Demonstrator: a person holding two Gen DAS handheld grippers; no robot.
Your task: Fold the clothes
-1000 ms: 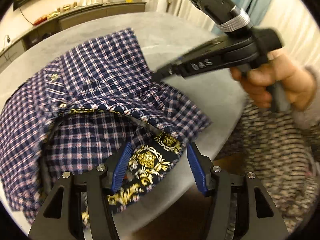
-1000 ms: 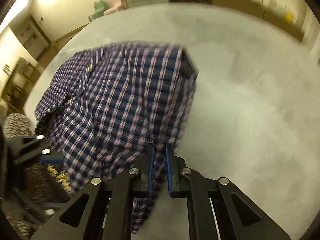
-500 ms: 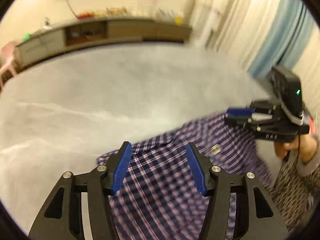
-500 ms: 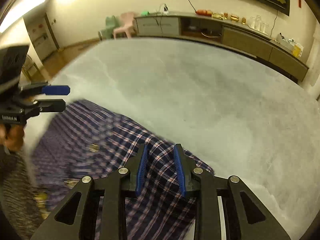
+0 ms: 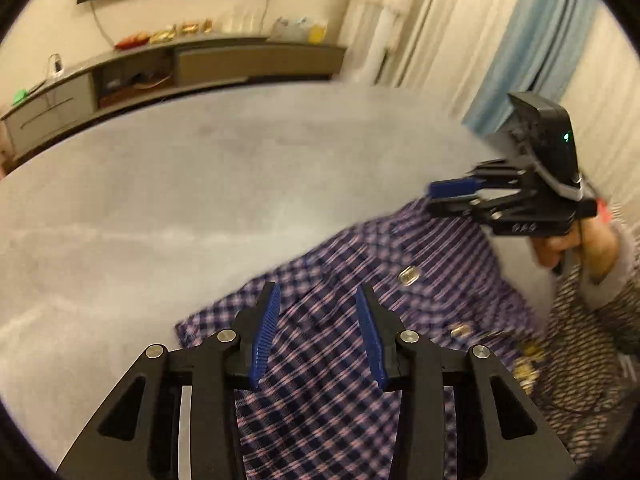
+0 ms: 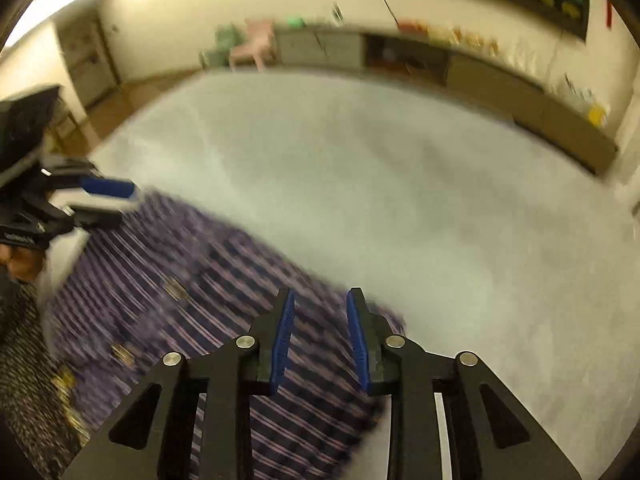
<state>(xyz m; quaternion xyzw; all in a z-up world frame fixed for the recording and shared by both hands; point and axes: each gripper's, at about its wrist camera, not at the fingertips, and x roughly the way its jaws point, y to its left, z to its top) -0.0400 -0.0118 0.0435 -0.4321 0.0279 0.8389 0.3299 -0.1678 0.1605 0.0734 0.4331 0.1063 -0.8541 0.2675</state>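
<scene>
A navy, white and red plaid shirt lies on the near part of the grey table, with its metal snaps showing. My left gripper hovers over the shirt's left part. Its jaws are closing, with no cloth pinched between the blue pads. The right gripper hangs over the shirt's far right corner. In the right wrist view, the right gripper stands partly open above the blurred shirt, gripping nothing. The left gripper shows at the left edge.
Bare grey tabletop stretches beyond the shirt. A long low sideboard runs along the far wall, with curtains at the right. A person's hand holds the right gripper. A pink chair stands by the wall.
The right gripper, shut on the shirt's edge a second ago, has let go and risen. The left gripper left the gold-lined collar, swung over the shirt, and its jaws narrowed.
</scene>
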